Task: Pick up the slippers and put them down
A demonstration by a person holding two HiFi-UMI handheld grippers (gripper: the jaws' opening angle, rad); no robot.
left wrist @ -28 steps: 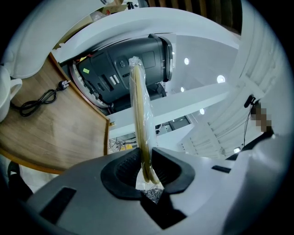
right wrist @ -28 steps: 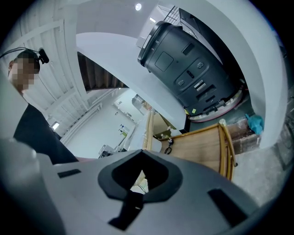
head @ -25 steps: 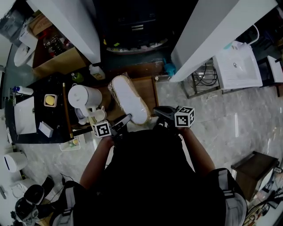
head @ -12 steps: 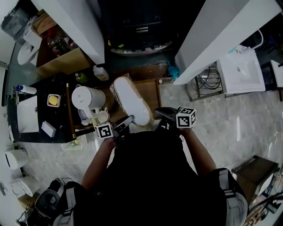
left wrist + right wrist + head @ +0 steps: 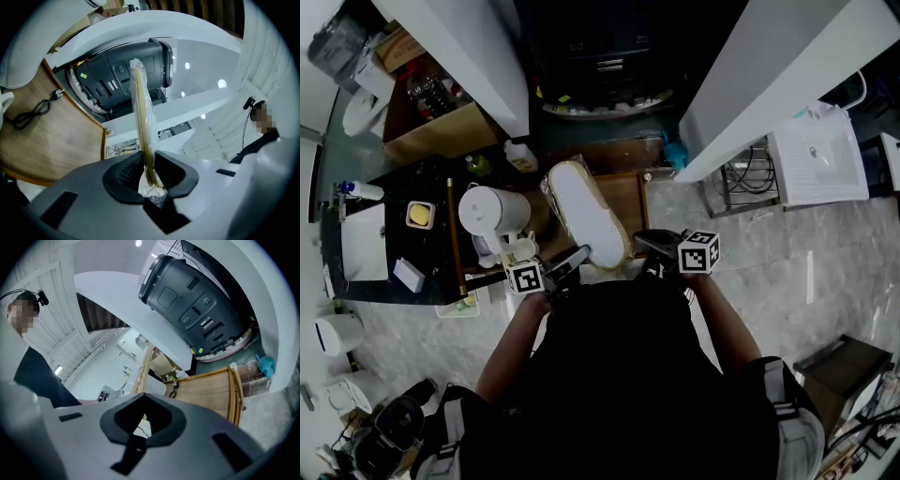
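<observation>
Two grippers are held out just in front of the person (image 5: 619, 375), whose dark clothing fills the lower half of the head view. The left gripper (image 5: 151, 174) is clamped on the near end of the slippers (image 5: 586, 214). Its jaws are drawn narrow, the wrapped edge is pinched between the pads, and a crumpled scrap of clear film is bunched just below them. The right gripper (image 5: 140, 420) is closed in the same way on the packet's near end from the other side. Only a slit is left between its jaws, and a pale bit of wrap is shown in it.

The slippers (pale, and sealed flat in clear plastic) are carried between the two grippers and reach away from the person. They are held over a wooden table (image 5: 633, 192) with a low rim, and in both gripper views they are seen clear of its top. A black cable (image 5: 30, 112) is coiled on that top. To the left of the packet a white kettle (image 5: 490, 211) is stood on a black counter (image 5: 427, 258).

Beyond the table a large dark machine (image 5: 600, 56) is set between white panels (image 5: 469, 56). Far off to the right a white sink (image 5: 818, 155) can be made out.
</observation>
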